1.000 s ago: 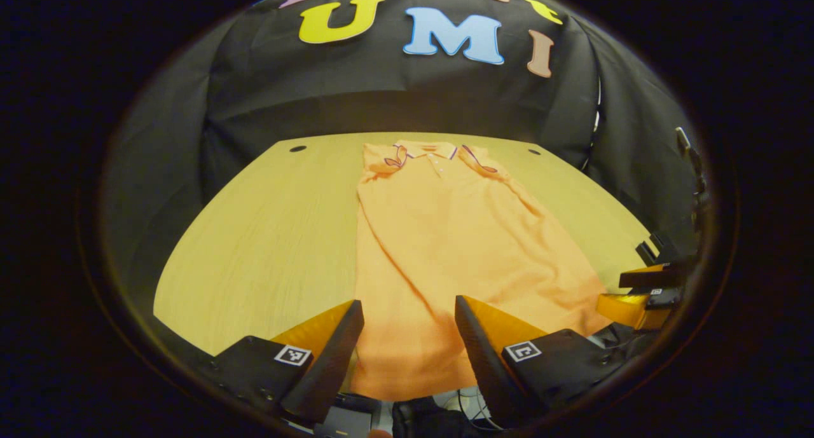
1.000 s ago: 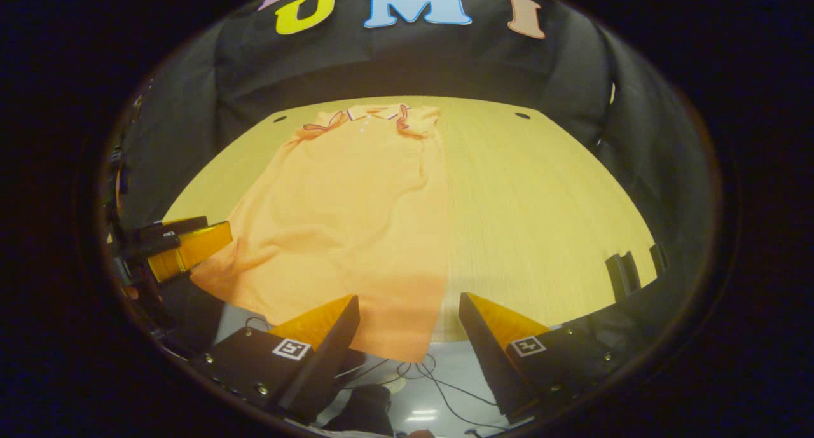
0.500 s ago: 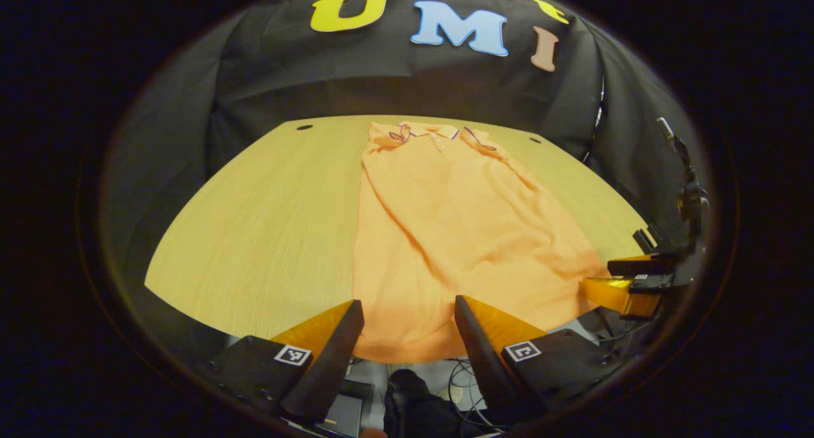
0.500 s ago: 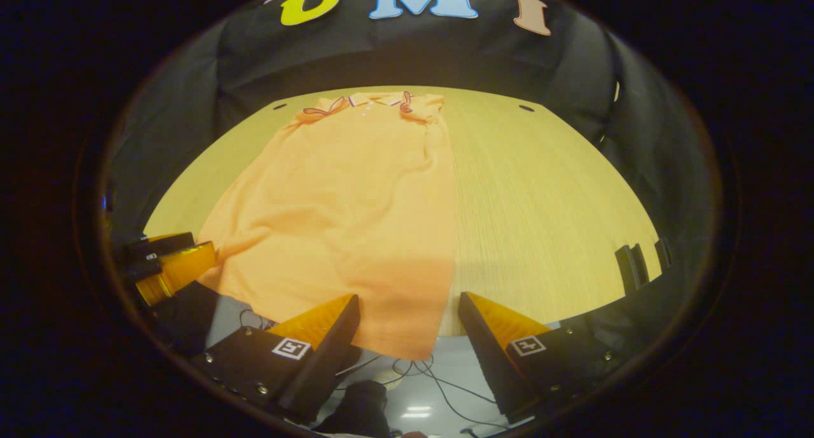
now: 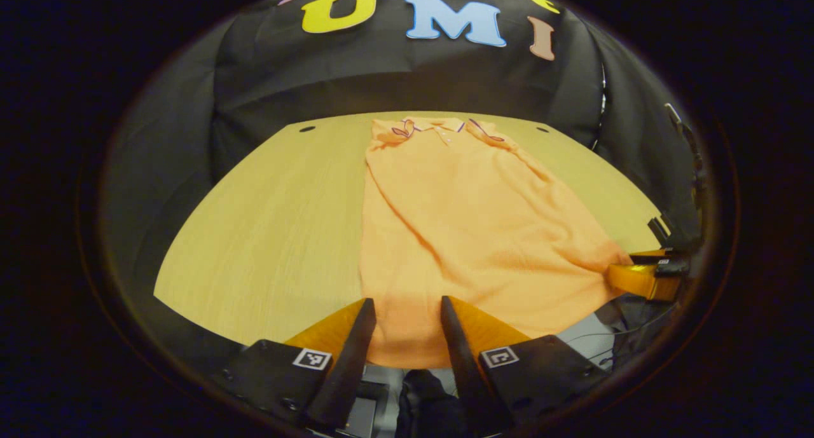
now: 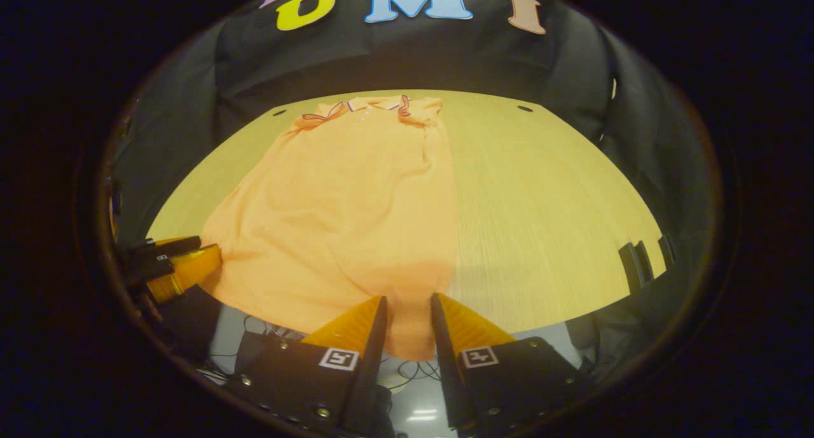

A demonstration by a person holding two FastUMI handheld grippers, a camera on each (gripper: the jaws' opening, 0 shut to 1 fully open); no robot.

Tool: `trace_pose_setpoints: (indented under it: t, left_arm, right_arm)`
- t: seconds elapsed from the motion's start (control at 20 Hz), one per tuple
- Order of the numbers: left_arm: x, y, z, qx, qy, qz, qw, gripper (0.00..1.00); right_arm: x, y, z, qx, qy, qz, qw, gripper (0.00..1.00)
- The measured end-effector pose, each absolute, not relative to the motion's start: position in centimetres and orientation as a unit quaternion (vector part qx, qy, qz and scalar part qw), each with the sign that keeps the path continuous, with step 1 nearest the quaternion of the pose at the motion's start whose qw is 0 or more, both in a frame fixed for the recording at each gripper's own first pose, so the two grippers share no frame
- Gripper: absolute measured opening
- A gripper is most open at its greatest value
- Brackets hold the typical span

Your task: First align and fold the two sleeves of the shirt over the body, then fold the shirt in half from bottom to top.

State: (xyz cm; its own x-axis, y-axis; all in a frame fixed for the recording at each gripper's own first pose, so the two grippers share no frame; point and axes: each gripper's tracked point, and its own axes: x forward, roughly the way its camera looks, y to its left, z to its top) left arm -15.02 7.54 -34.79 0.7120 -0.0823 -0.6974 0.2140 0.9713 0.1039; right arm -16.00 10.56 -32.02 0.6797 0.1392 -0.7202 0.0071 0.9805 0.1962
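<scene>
An orange shirt lies flat on the wooden counter, collar at the far end from both jaws, both sleeves folded in over the body, hem hanging just over the near edge. The left gripper sits at the hem's left corner, its jaws narrowed with cloth between them; whether they pinch it I cannot tell. The right gripper is at the right corner, jaws nearly together around the hem, grip also uncertain.
</scene>
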Motion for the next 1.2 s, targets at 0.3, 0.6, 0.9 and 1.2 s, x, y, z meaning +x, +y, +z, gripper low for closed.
trace_pose_setpoints:
  t: [0.3,0.6,0.9,1.2]
  left_arm:
    - [-14.9,7.2,-34.8,0.063,0.374,-0.063,0.923,0.10]
    - [-14.7,7.0,-34.2,0.040,0.386,-0.046,0.921,0.06]
    - [-13.6,5.7,-29.8,0.002,0.369,-0.065,0.927,0.06]
    - [-7.8,3.2,-23.6,-0.030,0.323,-0.091,0.942,0.05]
  right_arm:
    - [-16.4,10.9,-31.8,0.104,0.404,0.055,0.907,0.05]
    - [-15.6,10.6,-30.3,0.123,0.383,0.077,0.912,0.05]
    - [-13.1,9.4,-25.5,0.145,0.335,0.078,0.928,0.00]
    - [-8.4,7.3,-19.5,0.164,0.289,0.063,0.941,0.00]
